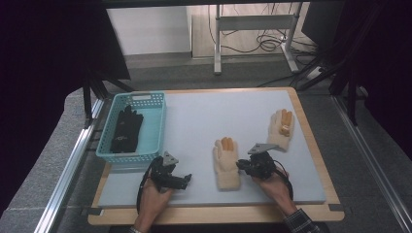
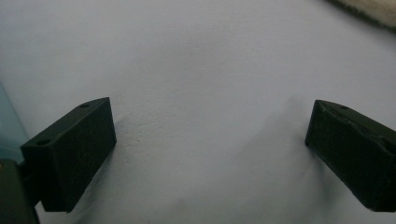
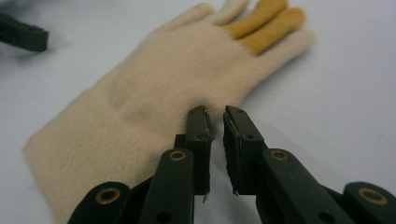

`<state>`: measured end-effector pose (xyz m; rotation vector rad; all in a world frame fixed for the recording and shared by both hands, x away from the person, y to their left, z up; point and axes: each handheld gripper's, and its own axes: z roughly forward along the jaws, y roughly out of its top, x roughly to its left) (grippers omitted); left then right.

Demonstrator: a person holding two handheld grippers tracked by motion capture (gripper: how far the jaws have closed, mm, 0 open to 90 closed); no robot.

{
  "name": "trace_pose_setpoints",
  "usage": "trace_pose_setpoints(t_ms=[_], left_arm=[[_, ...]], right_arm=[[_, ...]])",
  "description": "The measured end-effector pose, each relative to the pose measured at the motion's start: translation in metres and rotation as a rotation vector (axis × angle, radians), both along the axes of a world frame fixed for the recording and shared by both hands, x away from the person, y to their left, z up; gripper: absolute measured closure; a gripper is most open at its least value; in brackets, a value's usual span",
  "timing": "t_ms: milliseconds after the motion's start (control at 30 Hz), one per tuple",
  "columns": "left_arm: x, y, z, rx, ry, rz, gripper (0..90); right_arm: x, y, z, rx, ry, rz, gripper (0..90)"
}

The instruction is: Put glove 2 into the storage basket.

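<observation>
A cream glove (image 1: pixel 226 165) (image 3: pixel 154 88) with orange middle fingers lies flat on the grey mat (image 1: pixel 204 116), cuff toward me. My right gripper (image 1: pixel 239 165) (image 3: pixel 215 113) sits at its right edge below the fingers. The jaws stand almost together with a thin slit, and their tips pinch the fluffy edge. A second, matching cream glove (image 1: pixel 282 127) lies farther back on the right. My left gripper (image 1: pixel 186 181) (image 2: pixel 210 154) rests low over bare mat, to the left of the near glove's cuff. It is open with nothing between its jaws.
A teal basket (image 1: pixel 161 121) stands at the mat's left and holds black gloves (image 1: pixel 126 128). The mat lies on a wooden board (image 1: pixel 316 145). Beyond the table stand a metal desk frame (image 1: pixel 252 22) and loose cables (image 1: pixel 269 43).
</observation>
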<state>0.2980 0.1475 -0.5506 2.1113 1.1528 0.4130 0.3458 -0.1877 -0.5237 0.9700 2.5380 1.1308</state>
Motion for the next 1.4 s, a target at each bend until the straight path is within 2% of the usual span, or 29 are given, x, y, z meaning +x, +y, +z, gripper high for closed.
trace_pose_setpoints(t_ms=[100, 167, 267, 433, 567, 600, 633, 667, 733, 867, 933, 1100, 1167, 1200, 1400], left_arm=[[0.0, 0.0, 0.0, 0.002, 0.001, 0.0, 2.1], [0.0, 0.0, 0.0, 0.0, 0.0, 0.0, 2.1], [0.0, 0.0, 0.0, 0.0, 0.0, 0.0, 2.1], [0.0, 0.0, 0.0, 0.0, 0.0, 0.0, 2.1], [0.0, 0.0, 0.0, 0.0, 0.001, 0.0, 2.0], [0.0, 0.0, 0.0, 0.0, 0.001, 0.0, 2.0], [0.0, 0.0, 0.0, 0.0, 0.001, 0.0, 2.0], [0.0, 0.0, 0.0, 0.0, 0.001, 0.0, 2.0], [0.0, 0.0, 0.0, 0.0, 0.001, 0.0, 2.0], [0.0, 0.0, 0.0, 0.0, 0.001, 0.0, 2.0], [0.0, 0.0, 0.0, -0.001, 0.001, 0.0, 2.0], [0.0, 0.0, 0.0, -0.001, 0.001, 0.0, 2.0], [0.0, 0.0, 0.0, -0.001, 0.002, 0.0, 2.0], [0.0, 0.0, 0.0, -0.001, 0.001, 0.0, 2.0], [0.0, 0.0, 0.0, -0.001, 0.002, -0.001, 2.1]], right_arm=[[-0.005, 0.004, -0.002, -0.008, -0.003, 0.015, 77.2], [-0.004, 0.003, -0.002, -0.005, -0.008, 0.006, 75.0], [0.002, -0.007, 0.001, 0.016, -0.008, -0.029, 69.7], [0.013, -0.024, 0.007, 0.017, -0.031, -0.073, 60.1], [0.027, -0.044, 0.013, 0.013, -0.043, -0.133, 54.1], [0.036, -0.056, 0.016, 0.011, -0.027, -0.162, 50.9], [0.036, -0.056, 0.016, 0.011, -0.027, -0.162, 50.9], [0.043, -0.068, 0.019, 0.004, -0.036, -0.197, 50.6], [0.046, -0.073, 0.021, 0.006, -0.04, -0.21, 50.4], [0.058, -0.093, 0.029, -0.008, -0.071, -0.266, 52.5], [0.067, -0.106, 0.033, -0.02, -0.098, -0.309, 57.4], [0.082, -0.122, 0.034, -0.044, -0.118, -0.357, 58.2], [0.091, -0.129, 0.032, -0.051, -0.118, -0.381, 52.8], [0.098, -0.132, 0.03, -0.051, -0.118, -0.398, 46.0], [0.113, -0.133, 0.02, -0.054, -0.097, -0.429, 38.7]])
